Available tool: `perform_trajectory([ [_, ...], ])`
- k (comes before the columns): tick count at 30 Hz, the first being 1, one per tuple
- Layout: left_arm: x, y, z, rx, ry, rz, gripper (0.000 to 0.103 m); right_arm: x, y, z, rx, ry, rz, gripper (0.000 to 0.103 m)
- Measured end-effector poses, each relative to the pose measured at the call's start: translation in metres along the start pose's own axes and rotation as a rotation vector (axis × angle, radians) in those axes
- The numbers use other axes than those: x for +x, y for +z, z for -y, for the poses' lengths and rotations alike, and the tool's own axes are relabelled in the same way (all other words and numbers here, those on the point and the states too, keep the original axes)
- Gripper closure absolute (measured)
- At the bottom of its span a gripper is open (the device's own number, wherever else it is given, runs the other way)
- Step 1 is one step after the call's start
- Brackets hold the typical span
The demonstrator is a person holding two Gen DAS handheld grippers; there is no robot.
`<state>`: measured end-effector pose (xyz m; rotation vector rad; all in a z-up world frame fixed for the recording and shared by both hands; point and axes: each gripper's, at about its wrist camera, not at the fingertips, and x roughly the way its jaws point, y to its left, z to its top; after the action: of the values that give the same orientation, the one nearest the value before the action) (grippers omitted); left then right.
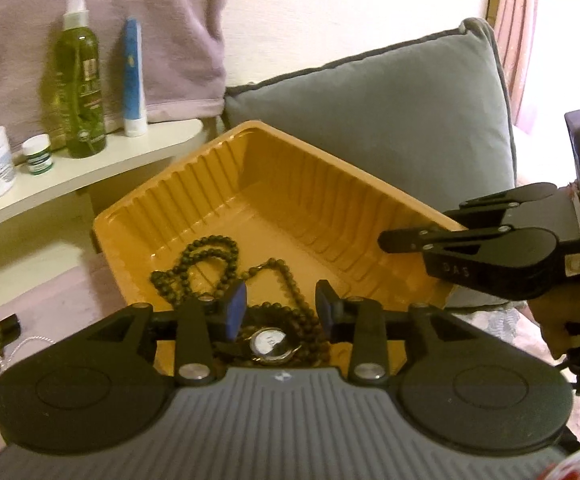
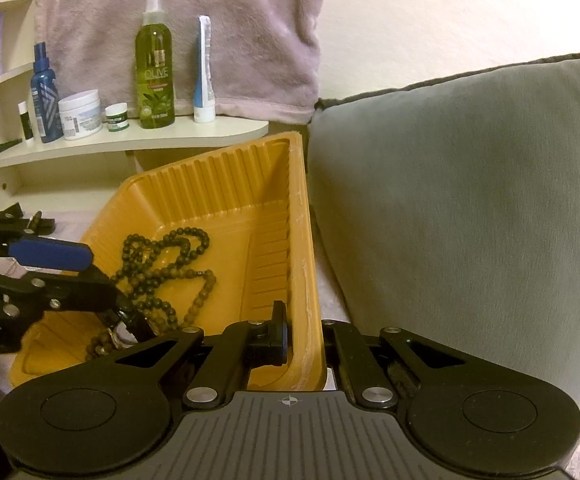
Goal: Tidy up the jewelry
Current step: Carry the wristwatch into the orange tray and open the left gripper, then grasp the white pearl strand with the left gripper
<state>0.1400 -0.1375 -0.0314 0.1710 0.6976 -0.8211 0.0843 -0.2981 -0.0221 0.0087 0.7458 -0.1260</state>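
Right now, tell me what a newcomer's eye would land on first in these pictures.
The orange ribbed plastic tray dominates, propped against a grey cushion, with dark beaded necklaces heaped inside and a wristwatch at its near end. The right gripper is clamped on the tray's side wall, while the left gripper hangs open above the watch.

The far half of the orange tray lies bare, open from above. Beads and a watch crowd its near end. A grey cushion presses one side; a shelf flanks the other.
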Motion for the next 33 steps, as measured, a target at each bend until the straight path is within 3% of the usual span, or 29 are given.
perform_trajectory([
  [11,-0.028,-0.021,-0.036,-0.096,0.135,0.034,0.069,0.000,0.000,0.000,-0.003,-0.002,-0.002,0.099],
  [24,-0.056,-0.061,-0.105,-0.244,0.442,0.018,0.069,0.000,0.001,-0.001,-0.011,-0.007,-0.008,0.099],
  [33,-0.044,-0.076,-0.135,-0.346,0.510,0.024,0.070,0.002,0.001,-0.001,-0.017,-0.012,-0.011,0.099],
])
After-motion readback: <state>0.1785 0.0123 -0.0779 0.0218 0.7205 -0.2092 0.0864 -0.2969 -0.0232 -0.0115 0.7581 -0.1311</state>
